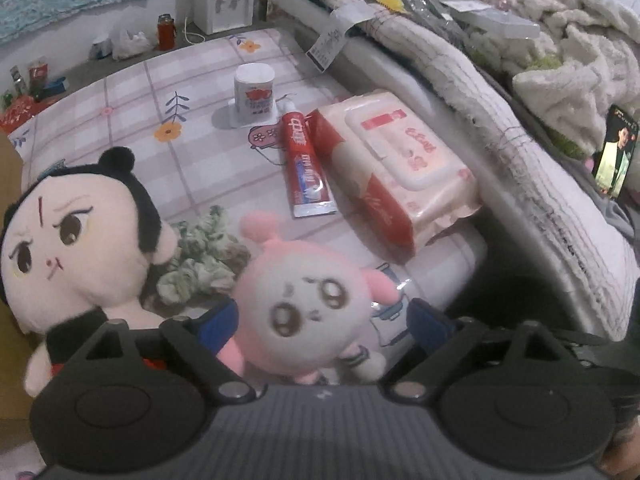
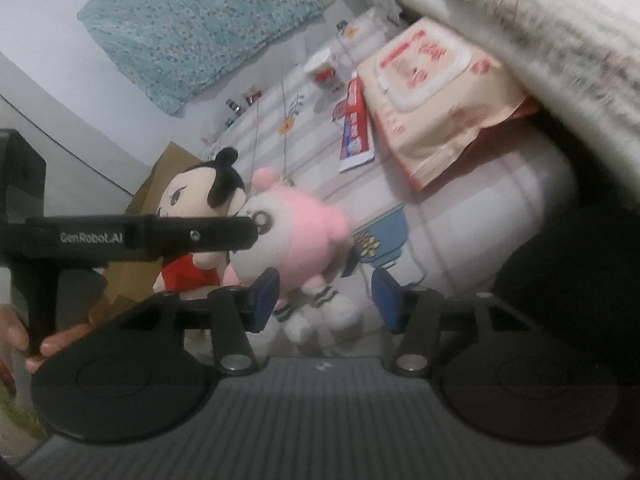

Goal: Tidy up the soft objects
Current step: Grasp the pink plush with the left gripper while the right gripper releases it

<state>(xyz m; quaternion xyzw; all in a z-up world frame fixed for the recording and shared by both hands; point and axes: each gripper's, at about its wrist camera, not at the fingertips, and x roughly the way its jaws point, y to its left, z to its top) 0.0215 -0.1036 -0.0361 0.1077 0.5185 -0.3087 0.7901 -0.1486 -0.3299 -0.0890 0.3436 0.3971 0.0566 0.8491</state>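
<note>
Pink plush between open jaws, lower centre of both views

Left gripper jaws are seen wide, straddling the pink plush without pressing it; right gripper jaws are part open, plush legs between them, nothing gripped. The plush is set beside the black-haired doll on the bed, seemingly to group soft toys. No container can be made out

Checked bed sheet w/ 2 plush dolls, toothpaste, wipes pack, tissue roll
</note>
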